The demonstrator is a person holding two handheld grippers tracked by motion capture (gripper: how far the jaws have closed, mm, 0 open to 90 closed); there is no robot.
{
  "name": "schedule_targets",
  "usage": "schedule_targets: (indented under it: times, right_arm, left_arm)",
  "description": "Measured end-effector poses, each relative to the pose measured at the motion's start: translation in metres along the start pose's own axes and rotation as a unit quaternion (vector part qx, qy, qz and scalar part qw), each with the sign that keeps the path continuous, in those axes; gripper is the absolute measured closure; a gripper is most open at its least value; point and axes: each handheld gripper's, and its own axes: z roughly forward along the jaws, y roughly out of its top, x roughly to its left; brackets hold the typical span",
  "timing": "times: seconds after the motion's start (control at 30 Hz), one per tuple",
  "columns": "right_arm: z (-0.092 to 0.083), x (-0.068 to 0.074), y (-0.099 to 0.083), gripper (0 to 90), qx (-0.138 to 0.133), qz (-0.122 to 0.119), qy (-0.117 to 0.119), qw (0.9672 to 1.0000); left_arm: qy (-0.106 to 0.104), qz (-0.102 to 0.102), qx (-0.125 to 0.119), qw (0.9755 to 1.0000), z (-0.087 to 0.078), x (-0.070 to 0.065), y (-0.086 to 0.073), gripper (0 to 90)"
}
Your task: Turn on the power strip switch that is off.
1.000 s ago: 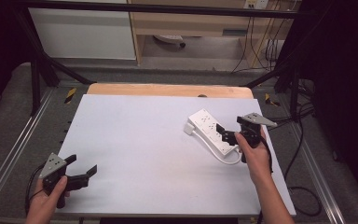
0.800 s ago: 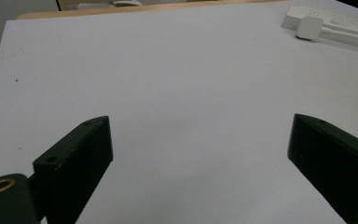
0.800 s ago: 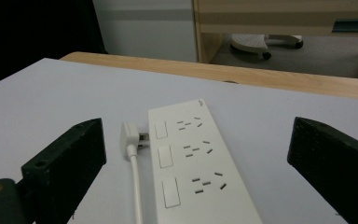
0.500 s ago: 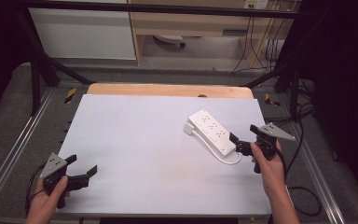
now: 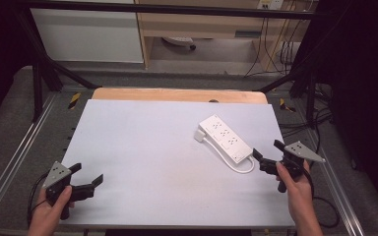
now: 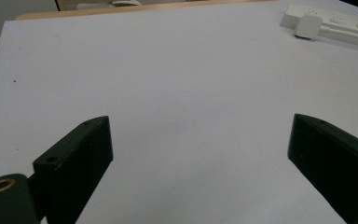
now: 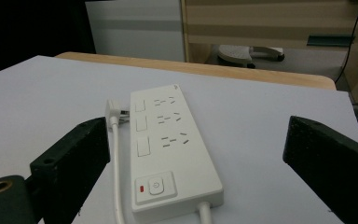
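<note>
Risk first, going left to right: left gripper (image 5: pixel 86 178) sits at the near-left corner of the tabletop (image 5: pixel 142 147), jaws wide apart and holding nothing, well apart from everything, so it adds little hazard unless it sweeps across blind. Power strip (image 5: pixel 225 138) lies flat on the right half of the tabletop, nearer the right edge than the middle. Its plug (image 5: pixel 200 134) rests just beside the far-left end and the white cord (image 5: pixel 239 166) leaves the near end and loops back along the left side. Right gripper (image 5: pixel 265 156) is at the near-right edge, jaws spread wide, empty, aimed at the strip's switch end (image 7: pixel 156 187) and near it but apart. Likely failures, as a judgement: jaws closing on the cord loop instead of the body and dragging it; a pinch at only the near end letting the strip pivot or slide on the smooth surface; a nudge pushing it toward the right edge; jaws pressing the switch. Orientation: long axis runs diagonally in the high view, from far-left to near-right; sockets face up; switch-and-cord end points toward the right gripper, the opposite end toward the far side.
</note>
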Motion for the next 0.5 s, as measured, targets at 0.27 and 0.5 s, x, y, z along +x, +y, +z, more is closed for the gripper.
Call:
schedule_targets:
  times: [0.27, 0.5]
  right_arm:
    - [-0.012, -0.004, -0.014, 7.1, 0.006, 0.004, -0.001, 1.0000]
    - [-0.020, -0.006, -0.024, 6.6, 0.011, 0.006, 0.000, 0.9999]
  left_arm:
    - [0.000, 0.000, -0.001, 1.0000, 0.000, -0.001, 0.000, 6.4]
    - [-0.002, 0.002, -0.001, 1.0000, 0.000, -0.001, 0.000, 6.4]
